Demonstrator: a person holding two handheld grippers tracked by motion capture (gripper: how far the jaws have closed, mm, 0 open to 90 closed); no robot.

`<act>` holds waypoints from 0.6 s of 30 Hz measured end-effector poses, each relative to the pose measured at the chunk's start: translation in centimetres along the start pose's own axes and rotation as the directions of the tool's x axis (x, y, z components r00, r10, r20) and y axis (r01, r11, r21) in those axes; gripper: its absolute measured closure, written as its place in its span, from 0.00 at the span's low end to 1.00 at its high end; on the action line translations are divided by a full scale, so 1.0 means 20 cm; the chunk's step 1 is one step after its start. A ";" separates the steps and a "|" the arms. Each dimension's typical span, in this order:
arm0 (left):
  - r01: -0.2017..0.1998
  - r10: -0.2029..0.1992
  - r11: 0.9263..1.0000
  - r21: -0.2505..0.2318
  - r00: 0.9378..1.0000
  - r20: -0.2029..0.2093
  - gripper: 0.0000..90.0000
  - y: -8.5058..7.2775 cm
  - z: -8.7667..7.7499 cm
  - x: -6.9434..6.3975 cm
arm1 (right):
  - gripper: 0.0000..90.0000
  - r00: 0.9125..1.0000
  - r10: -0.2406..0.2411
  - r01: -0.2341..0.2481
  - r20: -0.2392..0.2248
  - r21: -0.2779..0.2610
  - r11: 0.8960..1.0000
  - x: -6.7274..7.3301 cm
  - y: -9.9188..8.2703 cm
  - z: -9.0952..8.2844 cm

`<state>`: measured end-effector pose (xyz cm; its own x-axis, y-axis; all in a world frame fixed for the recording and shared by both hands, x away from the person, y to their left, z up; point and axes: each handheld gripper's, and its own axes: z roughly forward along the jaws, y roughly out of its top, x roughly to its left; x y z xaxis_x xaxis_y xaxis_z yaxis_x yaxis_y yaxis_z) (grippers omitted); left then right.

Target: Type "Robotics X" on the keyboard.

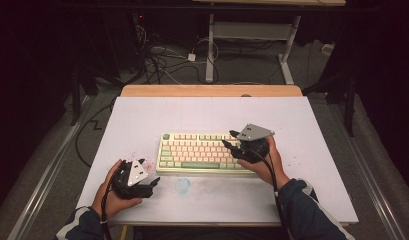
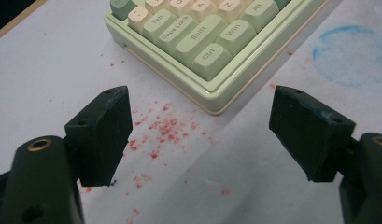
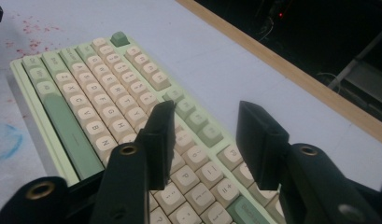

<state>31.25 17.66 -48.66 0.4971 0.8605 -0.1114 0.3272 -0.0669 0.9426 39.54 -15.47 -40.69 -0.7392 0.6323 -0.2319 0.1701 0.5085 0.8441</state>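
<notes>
though hovering over the right end of the pale green and cream mechanical keyboard (image 1: pixel 204 151), right gripper (image 1: pixel 233 138) touching nothing, black jaws partly apart with only keys showing through the gap, no keycap or anything else caught between the pads; from the right gripper view, poised a little above the cream keys near the right-hand block, not pressing on any of them. judged from this, a press or poke at the keys either just let go or about to be lined up, with nothing to tell how many keys are already dealt with

left gripper (image 1: pixel 153 182) parked on the white table sheet (image 1: pixel 312 130) just off the keyboard's near left corner, jaws spread wide and empty, corner with ctrl and shift keys lying ahead of them, apart from both pads. looks idle, perhaps ready to steady the board, not yet touching it

keyboard lying flat and square in the middle of the sheet, all caps seemingly seated as far as can be told. scattered red specks (image 2: pixel 163 128) and a faint blue smudged ring (image 2: pixel 352 53) on the sheet beside it, untouched

left to do, as a judgement: lower the right jaws onto the chosen key, likely closed up first for a clean tip
</notes>
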 end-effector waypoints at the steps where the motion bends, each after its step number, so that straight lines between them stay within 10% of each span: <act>1: 0.002 -0.002 1.000 -0.002 1.000 -0.003 0.23 0.00 0.00 0.00 | 0.60 1.000 0.005 -0.005 -0.002 -0.014 1.000 0.00 0.00 -0.02; 18: 0.041 -0.041 0.999 -0.021 0.999 -0.009 0.23 0.03 -0.01 0.02 | 0.28 0.989 0.015 0.000 0.147 -0.102 0.995 0.02 -0.12 -0.27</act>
<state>31.49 17.98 -48.16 0.4759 0.8671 -0.1474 0.3307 -0.0211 0.9435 35.28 -19.56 -40.31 -0.6324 0.7191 -0.2879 0.1028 0.4463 0.8890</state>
